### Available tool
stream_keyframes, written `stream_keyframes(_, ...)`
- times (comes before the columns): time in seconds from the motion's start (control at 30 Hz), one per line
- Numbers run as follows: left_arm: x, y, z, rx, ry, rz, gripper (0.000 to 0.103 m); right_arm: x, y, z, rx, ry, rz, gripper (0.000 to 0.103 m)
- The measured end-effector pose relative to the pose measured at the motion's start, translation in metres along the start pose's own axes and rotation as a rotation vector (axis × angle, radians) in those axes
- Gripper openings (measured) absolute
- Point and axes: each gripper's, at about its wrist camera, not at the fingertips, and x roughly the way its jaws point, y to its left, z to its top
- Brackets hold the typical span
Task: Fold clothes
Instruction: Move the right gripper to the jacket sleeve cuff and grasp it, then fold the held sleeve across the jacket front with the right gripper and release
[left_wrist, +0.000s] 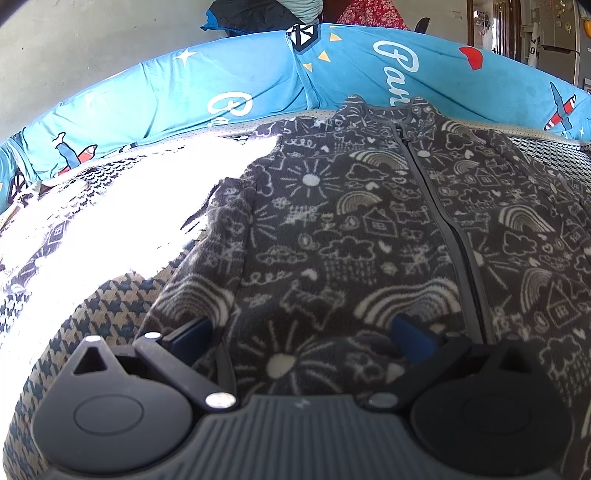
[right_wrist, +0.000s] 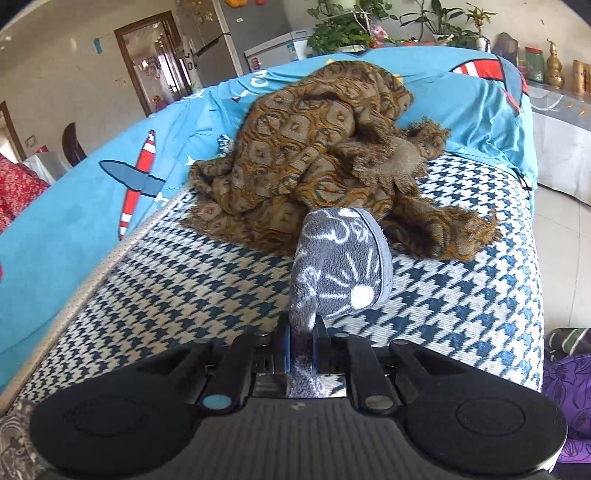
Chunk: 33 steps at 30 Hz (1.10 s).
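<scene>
On the houndstooth couch seat lie two garments: one grey fleece jacket and one crumpled brown throw. The left tool gapes over the jacket; the right tool pinches its cuff.

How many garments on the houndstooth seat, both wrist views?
2. Grey doodle-print fleece jacket spread flat under the open left gripper, its cuff pinched in the right gripper. Brown patterned garment heaped against the backrest. More may lie outside the views.
</scene>
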Motion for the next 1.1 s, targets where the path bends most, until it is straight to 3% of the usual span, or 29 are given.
stream_keyframes(0.3,0.001,0.002,0.001,-0.027,0.012,-0.007,0.103,-0.042,0.085,-0.021,-0.124,-0.050,0.301,0.011)
stream_keyframes(0.43,0.001,0.002,0.002,-0.035,0.019,-0.007,0.103,-0.066,0.129,-0.042,-0.235,-0.089,0.419,0.011)
stream_keyframes(0.67,0.002,0.005,0.004,-0.061,0.034,-0.022,0.103,-0.109,0.201,-0.104,-0.536,-0.153,0.640,0.011)
stream_keyframes(0.8,0.001,0.006,0.005,-0.070,0.038,-0.028,0.103,-0.121,0.228,-0.146,-0.733,-0.016,0.820,0.016)
stream_keyframes(0.9,0.001,0.008,0.005,-0.075,0.040,-0.038,0.103,-0.124,0.237,-0.160,-0.802,0.076,0.896,0.022)
stream_keyframes(0.97,0.001,0.009,0.005,-0.075,0.041,-0.043,0.103,-0.121,0.235,-0.156,-0.751,0.114,0.921,0.027)
stream_keyframes(1.1,0.000,0.010,0.004,-0.077,0.040,-0.050,0.103,-0.105,0.221,-0.134,-0.566,0.154,0.869,0.032)
